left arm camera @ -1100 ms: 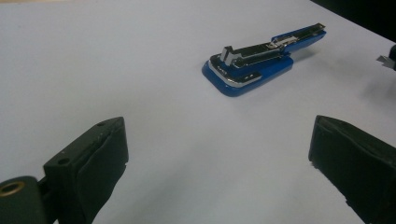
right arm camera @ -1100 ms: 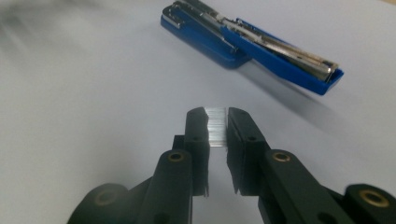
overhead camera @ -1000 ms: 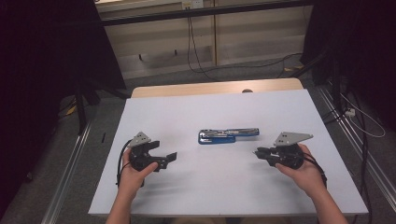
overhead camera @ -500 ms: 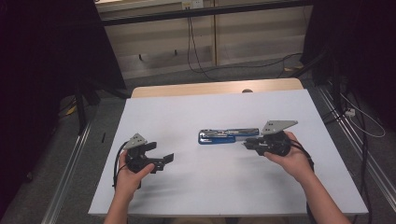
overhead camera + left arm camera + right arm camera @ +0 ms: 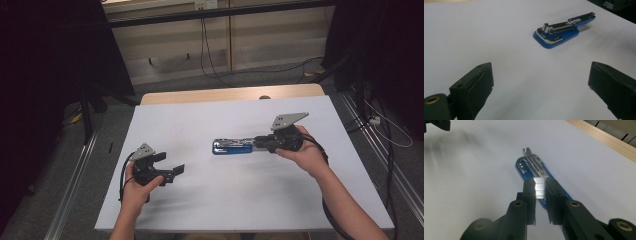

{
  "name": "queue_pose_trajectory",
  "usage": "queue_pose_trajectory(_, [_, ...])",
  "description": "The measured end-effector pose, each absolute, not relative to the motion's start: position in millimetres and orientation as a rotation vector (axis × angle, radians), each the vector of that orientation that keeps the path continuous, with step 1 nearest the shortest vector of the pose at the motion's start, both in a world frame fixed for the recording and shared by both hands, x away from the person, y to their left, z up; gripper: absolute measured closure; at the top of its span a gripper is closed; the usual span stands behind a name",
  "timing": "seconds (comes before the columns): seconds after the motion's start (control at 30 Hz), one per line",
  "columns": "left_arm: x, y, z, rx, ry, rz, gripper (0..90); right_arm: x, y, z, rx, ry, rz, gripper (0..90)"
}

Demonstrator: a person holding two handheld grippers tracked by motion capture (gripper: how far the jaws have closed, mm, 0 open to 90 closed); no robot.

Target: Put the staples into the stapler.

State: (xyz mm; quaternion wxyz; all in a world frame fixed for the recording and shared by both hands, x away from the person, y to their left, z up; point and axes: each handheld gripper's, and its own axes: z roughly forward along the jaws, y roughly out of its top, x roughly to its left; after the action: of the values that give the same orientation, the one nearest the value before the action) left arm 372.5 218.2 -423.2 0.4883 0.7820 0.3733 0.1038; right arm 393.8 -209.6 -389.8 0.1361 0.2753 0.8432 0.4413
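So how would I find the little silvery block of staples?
Look at the white table, then at the blue and silver stapler lying open in its middle. Over the stapler's near end, the right hand-held gripper pinches a small ridged, shiny metal strip of staples.

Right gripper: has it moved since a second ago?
Yes. In the high view the right gripper has travelled left across the table and now sits over the stapler's right end, a staple strip between its jaws.

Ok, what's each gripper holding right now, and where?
Right gripper pinches a strip of staples by its long sides, over the open stapler. Left gripper holds nothing.
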Motion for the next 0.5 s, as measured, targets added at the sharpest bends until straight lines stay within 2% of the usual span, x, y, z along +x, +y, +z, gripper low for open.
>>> queue_pose_trajectory(0.5, [372, 215, -424, 1.907, 0.901, 0.252, 6.1, 423, -200, -384, 0.722, 2.501, 1.307, 79.2])
